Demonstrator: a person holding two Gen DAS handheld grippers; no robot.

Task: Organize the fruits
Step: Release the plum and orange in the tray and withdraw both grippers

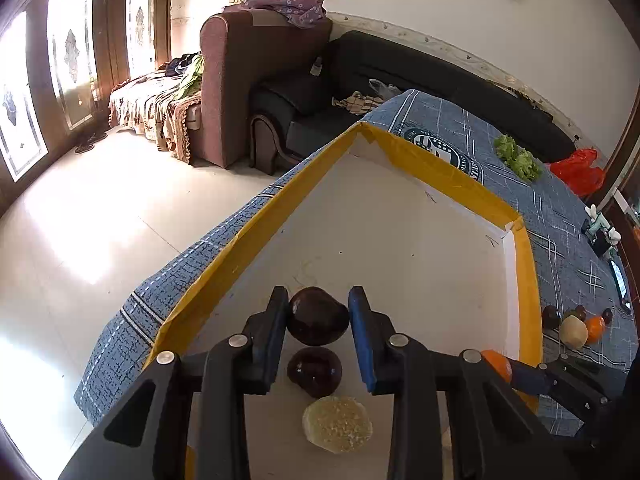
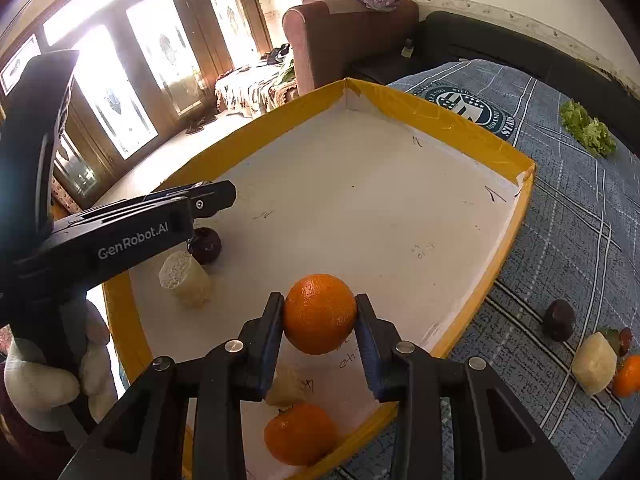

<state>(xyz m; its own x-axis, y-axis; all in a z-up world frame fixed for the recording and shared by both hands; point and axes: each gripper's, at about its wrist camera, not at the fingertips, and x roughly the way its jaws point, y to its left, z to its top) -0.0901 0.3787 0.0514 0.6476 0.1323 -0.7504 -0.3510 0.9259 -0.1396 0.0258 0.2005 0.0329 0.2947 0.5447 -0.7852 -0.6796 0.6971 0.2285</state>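
A white tray with a yellow rim [image 1: 440, 168] [image 2: 452, 116] lies on a blue tablecloth. My left gripper [image 1: 319, 312] is over the tray's near left part with its fingers around a dark purple fruit [image 1: 318, 316]; a small gap shows on each side. Behind it lie a second dark fruit [image 1: 315, 372] and a pale peeled fruit [image 1: 338, 424]. My right gripper [image 2: 320, 316] is shut on an orange [image 2: 320, 314], held above the tray floor. Another orange [image 2: 300, 434] and a pale piece [image 2: 286, 388] lie below it.
Outside the tray on the cloth lie a dark fruit [image 2: 559, 320], a pale peeled fruit [image 2: 594, 362], an orange [image 2: 628, 376] and lettuce [image 2: 586, 128]. A red bag [image 1: 578, 172] lies at the table's far end. Sofas stand beyond the table.
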